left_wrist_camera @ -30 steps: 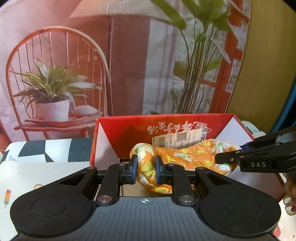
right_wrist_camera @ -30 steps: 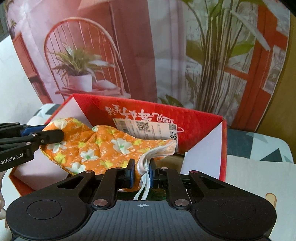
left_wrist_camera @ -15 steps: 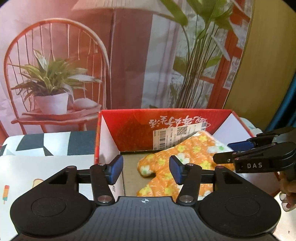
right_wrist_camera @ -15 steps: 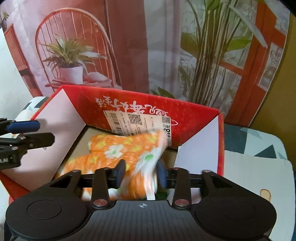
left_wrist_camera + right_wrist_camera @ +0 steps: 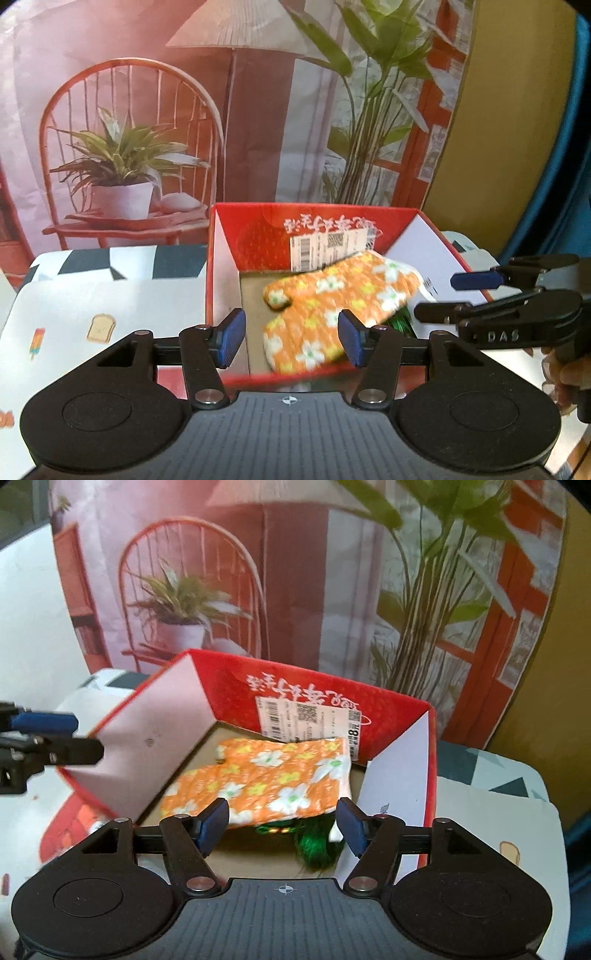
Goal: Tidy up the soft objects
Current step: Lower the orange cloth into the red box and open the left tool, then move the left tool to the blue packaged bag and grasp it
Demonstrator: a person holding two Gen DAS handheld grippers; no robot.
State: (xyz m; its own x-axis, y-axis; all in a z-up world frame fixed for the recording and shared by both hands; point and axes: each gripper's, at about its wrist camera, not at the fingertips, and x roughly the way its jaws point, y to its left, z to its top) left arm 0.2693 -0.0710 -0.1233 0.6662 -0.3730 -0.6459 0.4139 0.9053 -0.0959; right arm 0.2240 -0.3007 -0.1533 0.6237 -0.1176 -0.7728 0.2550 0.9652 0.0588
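Observation:
An orange oven mitt with white and yellow flowers (image 5: pixel 332 306) lies inside the red cardboard box (image 5: pixel 258 229); it also shows in the right wrist view (image 5: pixel 266 779), inside the box (image 5: pixel 229 686). A green fuzzy thing (image 5: pixel 314 843) lies partly under the mitt's cuff end. My left gripper (image 5: pixel 290 334) is open and empty above the box's near edge. My right gripper (image 5: pixel 282 825) is open and empty just above the mitt's near edge; it shows at the right of the left wrist view (image 5: pixel 454 299). The left gripper's fingertips (image 5: pixel 55 722) show at the left of the right wrist view.
The box stands on a table with a white patterned cloth (image 5: pixel 92 306) to its left and right (image 5: pixel 498 812). A printed backdrop with a chair and plants (image 5: pixel 258 110) hangs behind the box. A white label (image 5: pixel 306 720) is stuck on the box's far wall.
Both grippers held the mitt a second ago, then opened. The mitt dropped flat into the box. Both grippers have pulled back and up a little.

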